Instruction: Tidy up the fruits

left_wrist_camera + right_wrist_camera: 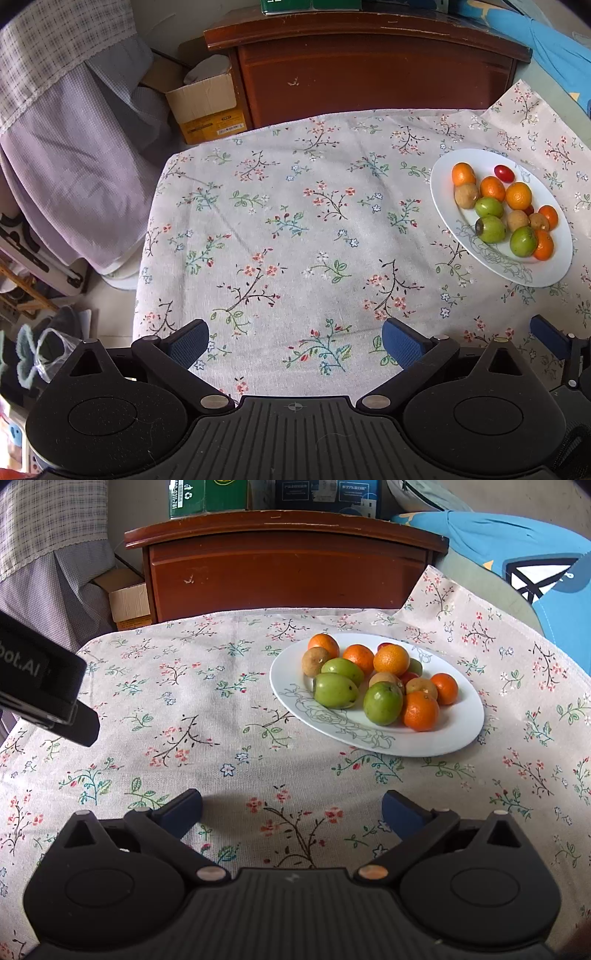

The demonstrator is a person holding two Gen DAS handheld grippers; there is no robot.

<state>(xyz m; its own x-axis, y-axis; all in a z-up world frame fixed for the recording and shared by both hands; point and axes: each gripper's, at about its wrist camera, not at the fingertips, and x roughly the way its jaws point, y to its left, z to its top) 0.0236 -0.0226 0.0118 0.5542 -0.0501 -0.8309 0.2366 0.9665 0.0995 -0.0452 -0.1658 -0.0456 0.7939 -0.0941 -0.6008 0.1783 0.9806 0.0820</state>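
All the fruit (380, 681), oranges, green and brown ones and small red ones, is sitting together on the white plate (443, 738), so gathering looks done or sorting not begun. Both the left gripper (295, 343) and right gripper (291, 812) are hovering wide apart, holding nothing, over the flowered tablecloth (184, 709).

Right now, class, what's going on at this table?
A person holds a two-finger tool in each hand above a flowered tablecloth. Both the left tool and the right tool are open and hold nothing. All the fruit, oranges, green fruits and small brown ones, sits mixed on one white plate. No sorting is visible yet.
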